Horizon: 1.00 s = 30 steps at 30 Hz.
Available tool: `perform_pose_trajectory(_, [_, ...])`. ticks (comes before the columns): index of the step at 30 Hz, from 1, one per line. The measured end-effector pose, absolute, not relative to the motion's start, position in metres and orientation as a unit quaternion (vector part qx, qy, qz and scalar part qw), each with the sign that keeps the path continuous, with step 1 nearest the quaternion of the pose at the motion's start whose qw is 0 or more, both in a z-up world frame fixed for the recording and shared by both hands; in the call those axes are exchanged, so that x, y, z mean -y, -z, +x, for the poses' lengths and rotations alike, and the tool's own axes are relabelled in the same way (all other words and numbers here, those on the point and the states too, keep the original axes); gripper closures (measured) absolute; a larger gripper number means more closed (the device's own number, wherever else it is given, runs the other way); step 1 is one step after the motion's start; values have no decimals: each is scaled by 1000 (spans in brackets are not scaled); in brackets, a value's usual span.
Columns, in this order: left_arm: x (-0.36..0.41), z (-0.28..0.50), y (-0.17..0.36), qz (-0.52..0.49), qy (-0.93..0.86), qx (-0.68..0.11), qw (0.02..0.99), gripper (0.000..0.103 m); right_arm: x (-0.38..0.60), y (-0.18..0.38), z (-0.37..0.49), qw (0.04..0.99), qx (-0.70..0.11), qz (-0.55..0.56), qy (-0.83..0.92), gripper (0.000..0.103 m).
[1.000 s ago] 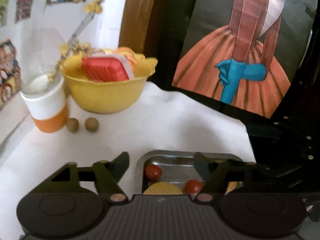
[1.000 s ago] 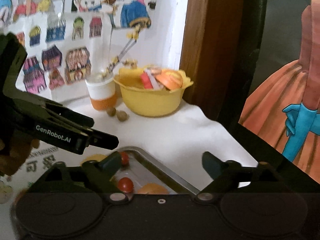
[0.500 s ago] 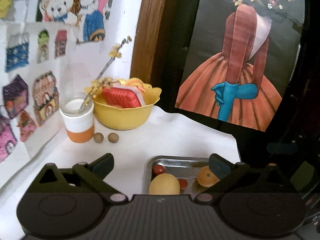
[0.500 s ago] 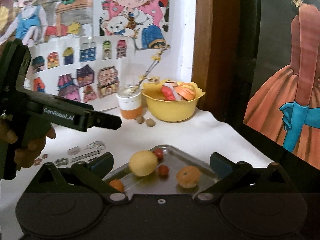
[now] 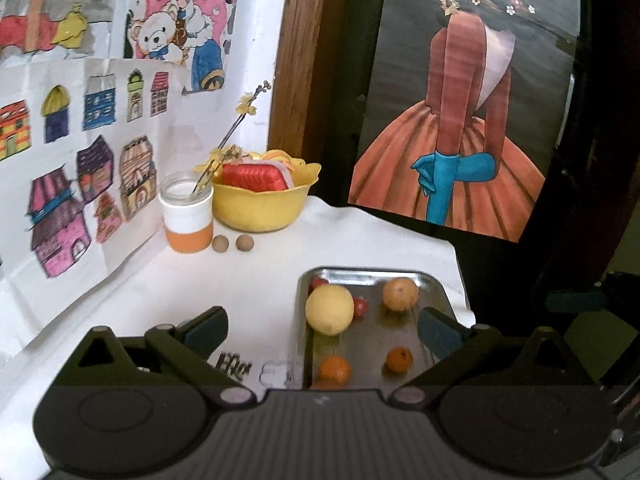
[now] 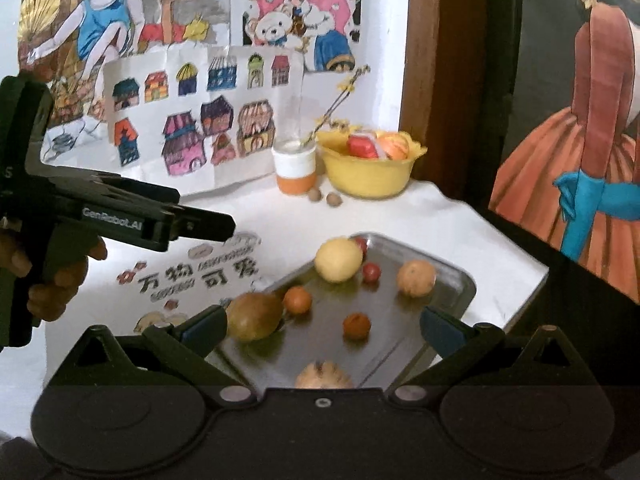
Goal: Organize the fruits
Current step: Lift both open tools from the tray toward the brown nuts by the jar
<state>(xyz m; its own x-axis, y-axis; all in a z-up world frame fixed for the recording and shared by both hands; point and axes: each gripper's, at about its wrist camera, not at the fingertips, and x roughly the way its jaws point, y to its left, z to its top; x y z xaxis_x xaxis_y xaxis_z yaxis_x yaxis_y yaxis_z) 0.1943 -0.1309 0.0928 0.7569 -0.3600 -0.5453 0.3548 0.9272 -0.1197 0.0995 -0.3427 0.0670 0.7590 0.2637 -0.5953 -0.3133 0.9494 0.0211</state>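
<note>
Right hand-held gripper [image 6: 322,326] spread, empty, above fruit tray [image 6: 456,280]

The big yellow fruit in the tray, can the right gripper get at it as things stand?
Probably yes. The right gripper is open and empty, the yellow fruit lies uncovered near the tray's far corner, and only small fruits lie between, low enough to pass over.

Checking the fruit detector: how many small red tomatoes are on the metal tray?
2. One red tomato sits at the metal tray's far corner, behind the big yellow fruit; the other lies just right of that fruit. More could hide behind larger fruit.
</note>
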Motion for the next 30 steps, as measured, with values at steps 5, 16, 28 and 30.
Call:
perform_pose_trajectory(5, [121, 166, -86, 4, 193, -304, 933, 1, 330, -64, 77, 929, -336, -54, -146, 1])
perform_pose_trajectory(16, [91, 129, -83, 25, 193, -328, 924, 1, 278, -86, 56, 905, -373, -114, -171, 1])
perform_pose_trajectory(28, [37, 151, -121, 21, 128, -305, 943, 1, 227, -161, 107, 902, -315, -183, -231, 1])
perform_pose_trajectory(30, [32, 157, -130, 20, 119, -296, 948, 1, 225, -179, 118, 906, -298, -188, -236, 1])
